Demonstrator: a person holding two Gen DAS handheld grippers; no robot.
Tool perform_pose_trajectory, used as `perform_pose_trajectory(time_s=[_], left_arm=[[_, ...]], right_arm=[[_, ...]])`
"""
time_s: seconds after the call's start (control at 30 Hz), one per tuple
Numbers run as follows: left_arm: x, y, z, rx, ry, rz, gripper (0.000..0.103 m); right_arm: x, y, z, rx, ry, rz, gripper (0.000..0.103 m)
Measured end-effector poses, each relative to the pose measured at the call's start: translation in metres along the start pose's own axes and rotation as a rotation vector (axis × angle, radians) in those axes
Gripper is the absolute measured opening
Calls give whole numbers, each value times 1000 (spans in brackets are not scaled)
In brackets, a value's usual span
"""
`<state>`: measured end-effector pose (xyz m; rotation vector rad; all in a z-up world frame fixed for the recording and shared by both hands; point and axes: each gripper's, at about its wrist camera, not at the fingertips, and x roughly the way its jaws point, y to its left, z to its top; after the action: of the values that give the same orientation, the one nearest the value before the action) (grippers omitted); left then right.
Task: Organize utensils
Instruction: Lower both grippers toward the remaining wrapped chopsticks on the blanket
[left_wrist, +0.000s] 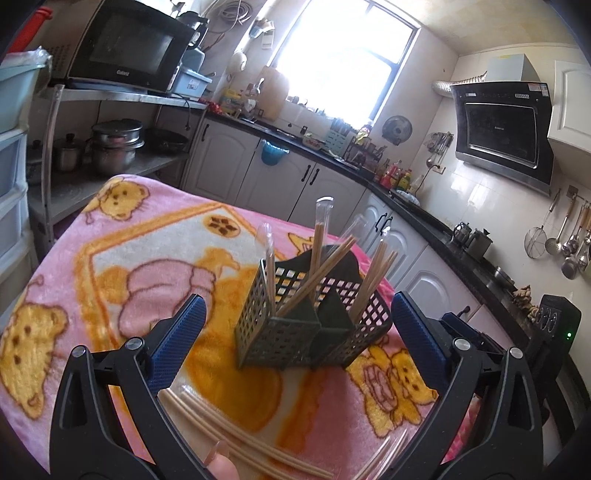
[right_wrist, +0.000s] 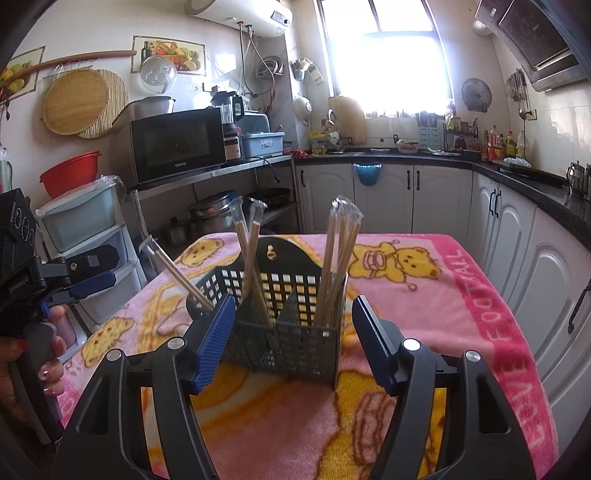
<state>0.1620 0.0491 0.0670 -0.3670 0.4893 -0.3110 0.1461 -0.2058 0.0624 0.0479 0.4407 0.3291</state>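
Observation:
A dark green perforated utensil basket (left_wrist: 295, 338) (right_wrist: 295, 336) stands on the pink bear blanket (left_wrist: 122, 280) (right_wrist: 424, 295). Several wrapped pairs of wooden chopsticks (left_wrist: 317, 254) (right_wrist: 338, 266) stand upright in its compartments. My left gripper (left_wrist: 295, 321) is open, its blue pads either side of the basket, just short of it. More wrapped chopsticks (left_wrist: 236, 439) lie on the blanket below it, by a fingertip. My right gripper (right_wrist: 291, 332) is open, its pads flanking the basket's front. The left gripper (right_wrist: 92, 280) also shows at the left of the right wrist view.
White cabinets (right_wrist: 406, 195) under a black counter run behind and to the right of the table. A steel shelf with a microwave (right_wrist: 177, 147) and pots (left_wrist: 114, 147) stands on the left, beside plastic drawers (right_wrist: 92, 236). The blanket's edge drops off at the far side.

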Motion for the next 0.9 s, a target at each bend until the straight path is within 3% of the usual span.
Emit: perform_pose_trajectory(time_s=[0.9], left_arm=[[6,40,-57,-63,141,88,92]], right_arm=[[2,6,-58,17,149,31,63]])
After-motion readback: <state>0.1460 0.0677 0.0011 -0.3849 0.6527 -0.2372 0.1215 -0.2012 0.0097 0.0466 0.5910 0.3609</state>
